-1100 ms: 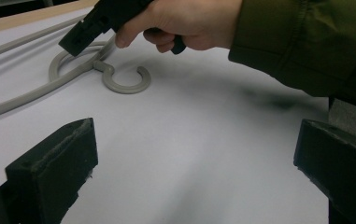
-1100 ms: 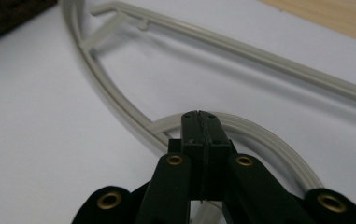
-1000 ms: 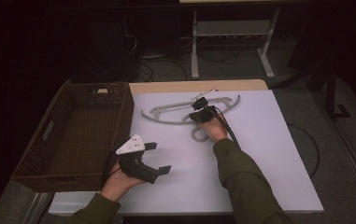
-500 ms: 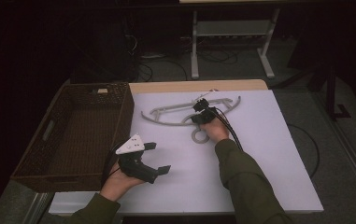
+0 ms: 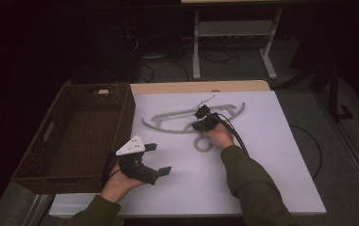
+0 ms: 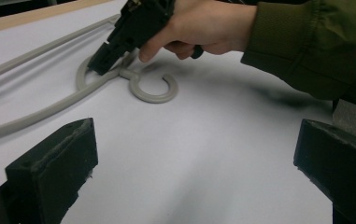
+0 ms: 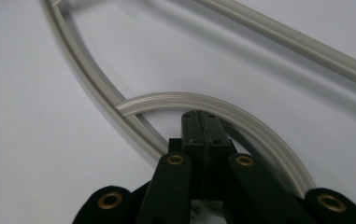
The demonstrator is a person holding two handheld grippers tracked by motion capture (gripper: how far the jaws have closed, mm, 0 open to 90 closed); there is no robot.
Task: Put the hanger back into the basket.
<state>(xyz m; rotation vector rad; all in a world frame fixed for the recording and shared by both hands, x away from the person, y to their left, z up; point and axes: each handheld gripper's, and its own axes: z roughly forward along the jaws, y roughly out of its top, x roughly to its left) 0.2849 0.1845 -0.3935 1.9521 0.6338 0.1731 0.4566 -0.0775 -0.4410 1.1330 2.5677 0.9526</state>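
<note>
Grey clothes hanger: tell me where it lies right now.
In the high view the grey clothes hanger lies flat on the white tabletop, right of the wicker basket, with the right gripper at its neck.

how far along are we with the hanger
Early stage. Nothing looks finished: the grey hanger lies flat on the white table and the wicker basket holds no hanger. In hand: the right hand-held gripper sits at the hanger's neck above its hook, jaws shut; whether they pinch it is unclear. The left hand-held gripper waits open. Lifting and placing remain.
</note>
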